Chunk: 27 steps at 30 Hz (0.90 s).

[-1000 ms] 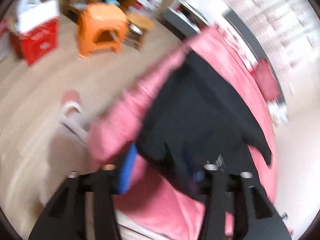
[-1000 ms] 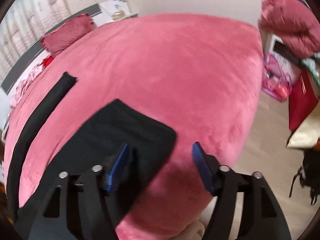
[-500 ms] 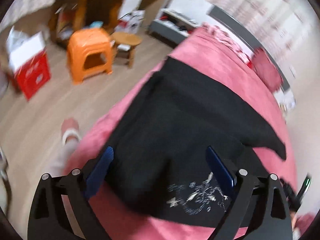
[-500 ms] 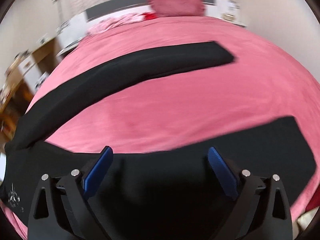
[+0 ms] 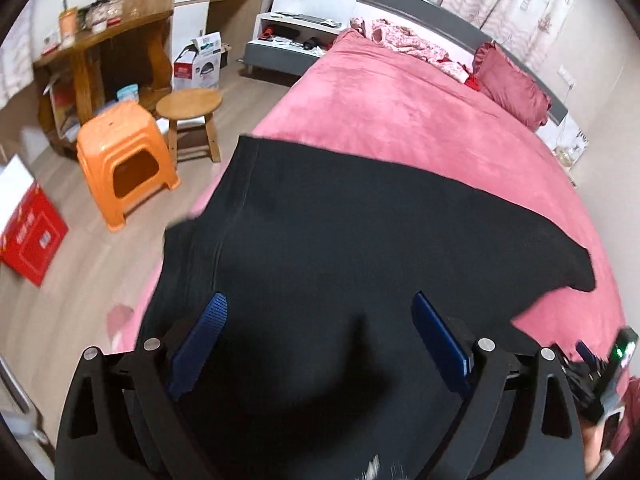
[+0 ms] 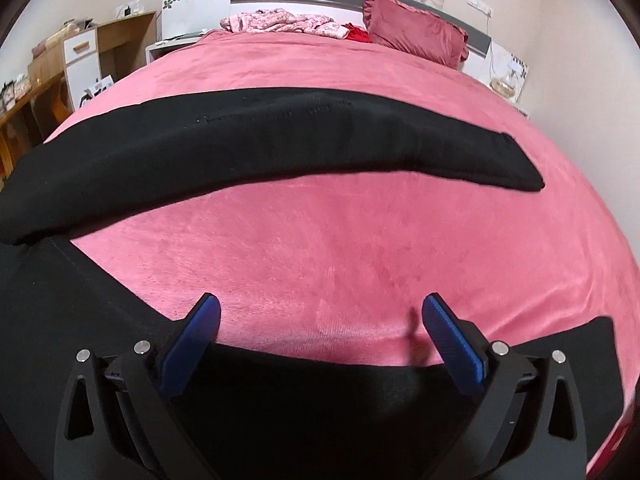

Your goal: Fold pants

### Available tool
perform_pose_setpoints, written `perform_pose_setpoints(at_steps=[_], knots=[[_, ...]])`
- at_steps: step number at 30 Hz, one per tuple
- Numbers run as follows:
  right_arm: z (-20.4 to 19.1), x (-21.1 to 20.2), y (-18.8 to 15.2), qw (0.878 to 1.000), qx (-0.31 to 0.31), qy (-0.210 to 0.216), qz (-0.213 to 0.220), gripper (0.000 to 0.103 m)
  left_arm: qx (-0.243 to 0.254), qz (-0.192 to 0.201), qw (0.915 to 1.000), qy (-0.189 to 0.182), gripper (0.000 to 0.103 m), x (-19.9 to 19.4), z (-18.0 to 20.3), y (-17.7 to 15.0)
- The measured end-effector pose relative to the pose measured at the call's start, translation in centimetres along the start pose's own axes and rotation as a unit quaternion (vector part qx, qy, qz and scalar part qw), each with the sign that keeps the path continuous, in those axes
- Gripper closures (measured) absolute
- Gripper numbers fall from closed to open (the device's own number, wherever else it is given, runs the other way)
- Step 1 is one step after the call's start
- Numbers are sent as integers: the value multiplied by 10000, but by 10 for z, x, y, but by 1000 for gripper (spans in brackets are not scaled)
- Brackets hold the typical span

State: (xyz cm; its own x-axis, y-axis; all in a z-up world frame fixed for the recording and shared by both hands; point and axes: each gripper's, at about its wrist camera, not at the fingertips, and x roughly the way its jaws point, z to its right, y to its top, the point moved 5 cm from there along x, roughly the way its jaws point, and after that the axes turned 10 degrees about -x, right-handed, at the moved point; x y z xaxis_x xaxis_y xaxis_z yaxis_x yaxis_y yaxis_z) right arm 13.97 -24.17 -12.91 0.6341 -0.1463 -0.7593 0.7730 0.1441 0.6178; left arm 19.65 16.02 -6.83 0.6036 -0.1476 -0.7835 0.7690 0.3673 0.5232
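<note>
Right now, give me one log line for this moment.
pants: spread flat on bed, legs apart | left gripper: open, over waist | right gripper: open, empty | fold: not started

Matt black cloth pants (image 5: 340, 232) lie on a bed (image 6: 340, 248) covered in soft, napped pink plush. Each tool (image 5: 320, 340) has matt black plastic arms, shiny metal screw heads and ribbed blue fingers (image 6: 200, 340). Beside the bed stand a glossy orange plastic stool (image 5: 120, 156), a smooth round wooden stool (image 5: 190, 106) and a varnished wood desk (image 5: 100, 36). The floor (image 5: 80, 280) looks like pale wood laminate.
</note>
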Motion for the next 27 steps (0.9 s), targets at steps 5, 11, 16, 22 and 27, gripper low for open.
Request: perform_pose_setpoints(at_steps=[5,11,16,22,27], knots=[[-4,0,2,9999,105,118,-24,2,126,-87,9995,289,10,44,5,44],[0,4,-2,9988,296,379,-92,2,-577,-92,9969,536,10,84,-21,90],[-5,2,-4,9991,267,304,-82,2,-991,-46,9936,531,10,104,-25,115],[-6,3,-5,9989,308,344,-85,2,-1059,66,9919,703,10,128,-17,140],[-7,3,-5,9988,323,348,-85,2,-938,47,9910,949,10,152,-10,144]])
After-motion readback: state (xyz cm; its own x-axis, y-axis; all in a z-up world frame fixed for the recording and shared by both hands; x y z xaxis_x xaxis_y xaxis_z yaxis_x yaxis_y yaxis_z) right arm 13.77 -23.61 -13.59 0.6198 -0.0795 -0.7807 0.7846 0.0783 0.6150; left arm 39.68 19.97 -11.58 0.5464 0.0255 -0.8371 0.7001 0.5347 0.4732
